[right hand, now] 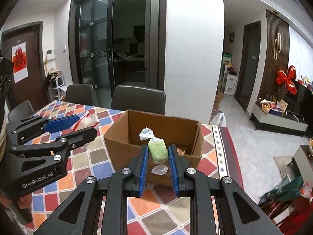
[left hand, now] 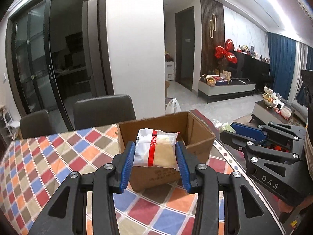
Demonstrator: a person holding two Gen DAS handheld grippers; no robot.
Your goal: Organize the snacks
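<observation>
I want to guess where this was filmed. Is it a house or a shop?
It looks like a home, probably a dining area open to a living room. There is a table with a colourful checked cloth and chairs, a low TV cabinet, and blue curtains.

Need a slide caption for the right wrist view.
Right gripper holds a green wrapped candy before the open cardboard box on the checkered tablecloth.

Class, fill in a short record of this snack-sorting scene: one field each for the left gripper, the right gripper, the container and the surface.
left gripper: shut on a clear-wrapped pastry packet with a red stripe
right gripper: shut on a green twist-wrapped candy
container: open cardboard box, beyond both grippers
surface: table with a multicoloured diamond-check cloth
</observation>
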